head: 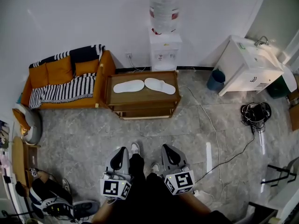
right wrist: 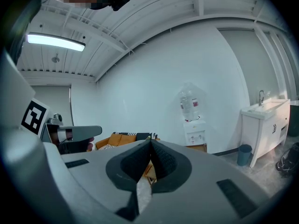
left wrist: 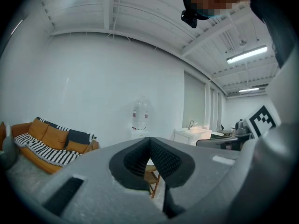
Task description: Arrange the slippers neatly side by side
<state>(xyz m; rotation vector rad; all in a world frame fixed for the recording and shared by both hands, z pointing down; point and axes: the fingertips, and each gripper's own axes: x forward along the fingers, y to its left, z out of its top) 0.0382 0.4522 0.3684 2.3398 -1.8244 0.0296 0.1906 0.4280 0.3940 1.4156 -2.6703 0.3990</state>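
Two white slippers lie toe to toe on a low wooden table [head: 140, 98] in the head view, the left slipper [head: 128, 86] and the right slipper [head: 160, 85] angled apart. My left gripper [head: 121, 151] and right gripper [head: 168, 148] are held close to my body, far from the table, over the floor. Both are shut with nothing between the jaws. In the left gripper view the shut gripper [left wrist: 149, 141] points at the far wall, as does the right gripper [right wrist: 150, 142] in its own view.
An orange sofa [head: 65, 80] with striped throws stands left of the table. A water dispenser [head: 164, 36] stands behind it, a white sink cabinet [head: 247, 66] and blue bin [head: 216, 80] to the right. A cable [head: 212, 125] crosses the floor. Shoes [head: 56, 204] lie at lower left.
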